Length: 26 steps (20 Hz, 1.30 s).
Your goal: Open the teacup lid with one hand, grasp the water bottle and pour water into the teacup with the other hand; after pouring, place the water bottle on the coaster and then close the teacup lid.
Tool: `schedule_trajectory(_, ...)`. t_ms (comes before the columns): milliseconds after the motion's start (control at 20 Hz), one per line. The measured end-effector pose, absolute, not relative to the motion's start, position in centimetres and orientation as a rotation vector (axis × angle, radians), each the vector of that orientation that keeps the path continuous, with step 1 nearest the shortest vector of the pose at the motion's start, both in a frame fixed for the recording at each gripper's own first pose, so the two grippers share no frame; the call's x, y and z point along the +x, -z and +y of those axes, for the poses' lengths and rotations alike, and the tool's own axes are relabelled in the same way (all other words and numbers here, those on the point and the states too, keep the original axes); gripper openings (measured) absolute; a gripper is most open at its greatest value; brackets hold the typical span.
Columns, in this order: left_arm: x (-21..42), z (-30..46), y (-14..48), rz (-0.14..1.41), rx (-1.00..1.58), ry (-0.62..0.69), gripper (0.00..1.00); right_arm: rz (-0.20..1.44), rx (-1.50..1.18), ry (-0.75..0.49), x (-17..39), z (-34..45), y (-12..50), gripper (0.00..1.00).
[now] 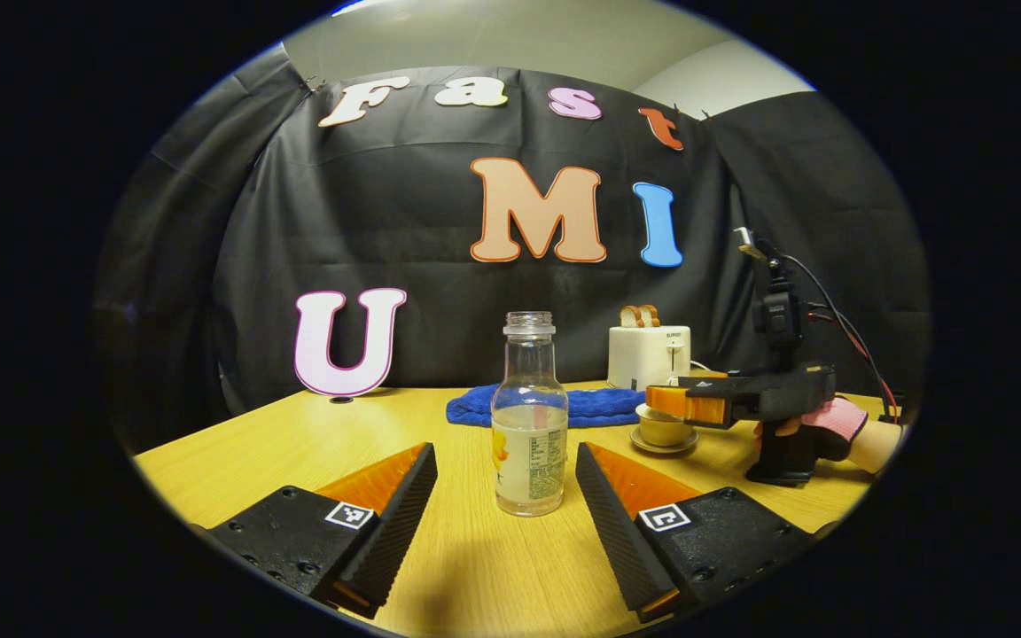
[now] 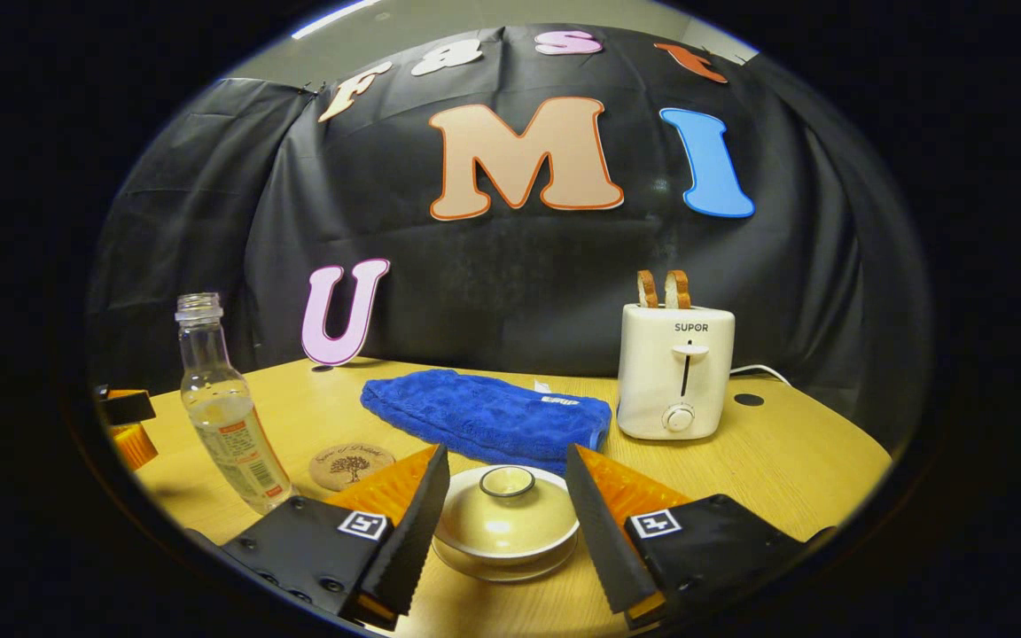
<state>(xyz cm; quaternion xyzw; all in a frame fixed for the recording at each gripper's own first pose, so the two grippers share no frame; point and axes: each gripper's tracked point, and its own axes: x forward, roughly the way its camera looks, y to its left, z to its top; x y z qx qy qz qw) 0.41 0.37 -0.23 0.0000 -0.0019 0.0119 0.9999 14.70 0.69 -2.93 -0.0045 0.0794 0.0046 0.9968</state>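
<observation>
A clear, uncapped water bottle (image 1: 528,425), about half full, stands upright on the wooden table (image 1: 280,443). My left gripper (image 1: 503,461) is open, one finger on each side of the bottle with gaps between. In the right gripper view the bottle (image 2: 222,416) stands at the left, near a round cork coaster (image 2: 351,465). A cream teacup (image 2: 506,532) on a saucer carries its lid (image 2: 507,496). My right gripper (image 2: 506,461) is open around the lid, not pressing on it. From the left gripper view, the right gripper (image 1: 666,401) hovers over the teacup (image 1: 663,431).
A blue towel (image 2: 484,416) lies behind the teacup. A white toaster (image 2: 674,372) with two slices of bread stands at the back right. A hand (image 1: 830,425) holds the right gripper. The left gripper's fingers (image 2: 125,416) show at the far left of the table.
</observation>
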Motion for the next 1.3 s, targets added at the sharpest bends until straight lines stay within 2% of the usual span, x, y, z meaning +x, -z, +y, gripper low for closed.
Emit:
schedule_trajectory(100, 0.4, 0.3, 0.2, -0.004, 0.0, -0.019, 0.93, 0.19, -0.009, -0.011, 15.2, 0.7, 3.5, 0.84)
schedule_trajectory(250, 0.4, 0.3, 0.2, -0.003, 0.0, -0.017, 0.93, 0.181, -0.015, 0.0, 15.5, 0.5, 3.3, 0.41)
schedule_trajectory(350, 0.3, 0.3, 0.1, -0.003, 0.0, -0.015, 0.93, 0.181, -0.014, -0.006, 16.2, 0.8, 3.8, 0.42)
schedule_trajectory(450, 0.3, 0.3, 0.2, -0.003, 0.0, -0.014, 0.92, 0.18, -0.014, -0.01, 15.6, 0.7, 3.2, 0.34)
schedule_trajectory(650, 0.3, 0.3, 0.1, -0.002, 0.0, -0.014, 0.93, 0.172, -0.018, -0.016, 15.7, 0.7, 3.2, 0.28)
schedule_trajectory(1050, 0.3, 0.2, 0.1, 0.0, 0.001, -0.001, 0.93, 0.071, -0.021, -0.008, 14.7, 0.4, 1.5, 0.29)
schedule_trajectory(1100, 0.4, 0.1, 0.2, 0.001, 0.001, 0.001, 0.89, 0.063, -0.005, -0.001, 14.6, 0.2, 1.4, 0.29)
schedule_trajectory(1300, 1.2, -0.1, 0.3, 0.006, 0.0, 0.006, 0.92, 0.031, -0.005, 0.024, 13.6, -0.2, 0.9, 0.28)
